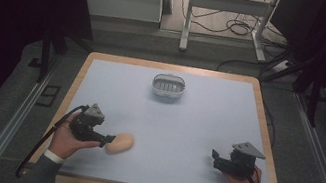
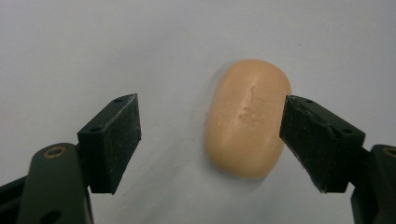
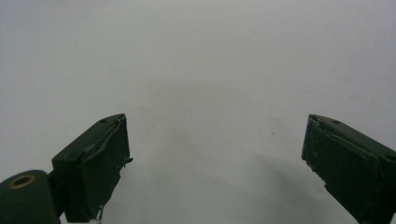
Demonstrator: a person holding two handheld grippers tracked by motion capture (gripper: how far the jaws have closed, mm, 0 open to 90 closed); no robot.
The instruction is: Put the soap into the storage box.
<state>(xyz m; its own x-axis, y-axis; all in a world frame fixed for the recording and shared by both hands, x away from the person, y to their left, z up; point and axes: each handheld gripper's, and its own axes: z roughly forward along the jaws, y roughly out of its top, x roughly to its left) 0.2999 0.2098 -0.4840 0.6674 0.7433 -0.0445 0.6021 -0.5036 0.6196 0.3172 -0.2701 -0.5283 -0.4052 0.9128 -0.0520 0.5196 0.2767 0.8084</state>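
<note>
Pale blue tabletop with wooden rim. My left tool, jaws spread, brackets a smooth tan oval soap-like bar lying near the front left; one jaw touches its side. My right tool rests spread over bare surface. White oval slotted dish sits far, unobstructed.

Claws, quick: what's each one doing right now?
Left claw: open, jaws astride the soap, no grip yet.
Right claw: open, holding nothing.

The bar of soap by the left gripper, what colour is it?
The soap is a pale peach-tan, clearest in the left gripper view.
</note>
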